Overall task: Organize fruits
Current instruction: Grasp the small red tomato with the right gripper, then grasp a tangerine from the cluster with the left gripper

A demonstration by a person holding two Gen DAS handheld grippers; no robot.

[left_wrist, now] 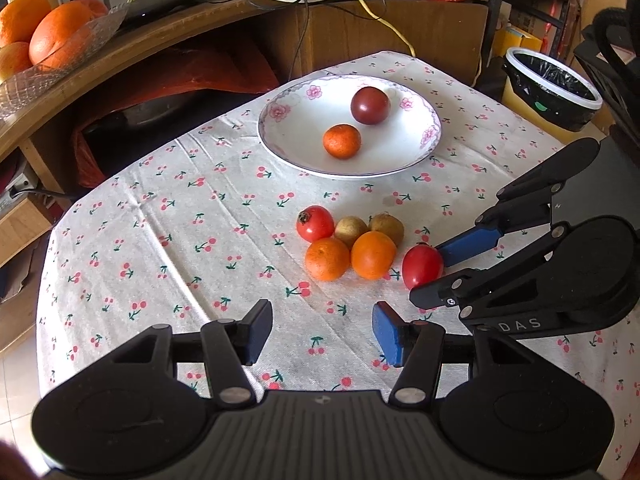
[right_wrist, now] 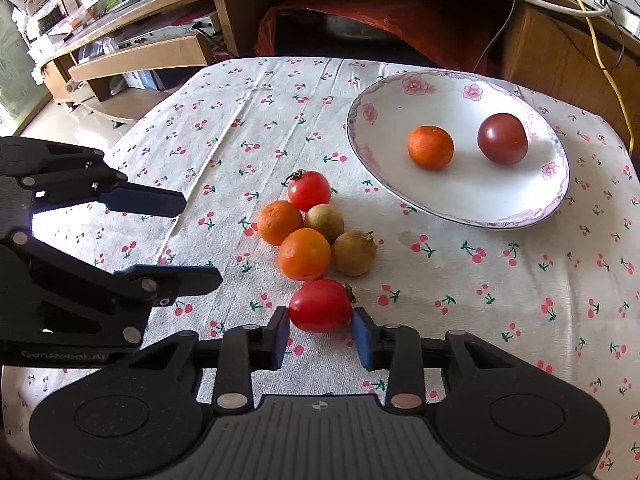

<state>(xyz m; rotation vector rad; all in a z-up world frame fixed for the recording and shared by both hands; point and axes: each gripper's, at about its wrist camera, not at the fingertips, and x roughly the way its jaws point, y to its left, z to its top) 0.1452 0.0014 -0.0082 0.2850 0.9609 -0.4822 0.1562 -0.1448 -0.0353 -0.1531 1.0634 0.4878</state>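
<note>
The cloth-covered surface (left_wrist: pixel 192 208) carries a white flowered plate (right_wrist: pixel 384 168) at its far side, and every place below is told from that plate; a small orange (right_wrist: pixel 431 147) and a dark red tomato (right_wrist: pixel 502 138) lie inside it, apart from each other, with bare white floor around both. On the near side of the plate, well apart from its rim, sits a tight cluster: a red tomato (right_wrist: pixel 309 191), two oranges (right_wrist: pixel 280 222) (right_wrist: pixel 304 254) and two brownish fruits (right_wrist: pixel 324 223) (right_wrist: pixel 354 253), touching one another. Just nearer than the cluster lies a red oval tomato (right_wrist: pixel 320 311); the right gripper (right_wrist: pixel 320 334) has its jaws set narrowly on either side of it, the blue pads (right_wrist: pixel 362 338) right at its skin, though whether they press it cannot be made out. The left gripper (left_wrist: pixel 322 330) hangs with jaws wide over bare cloth, nearer still than the cluster and to its left. Left of the plate the cloth runs open to its rounded edge; right of it the edge drops toward a lined bin (left_wrist: pixel 554 88). Beyond the plate a wooden shelf (left_wrist: pixel 132 40) overhangs; a glass dish of oranges (left_wrist: pixel 44 36) there is cut off by the frame, and the space under the shelf is too dark to read.
</note>
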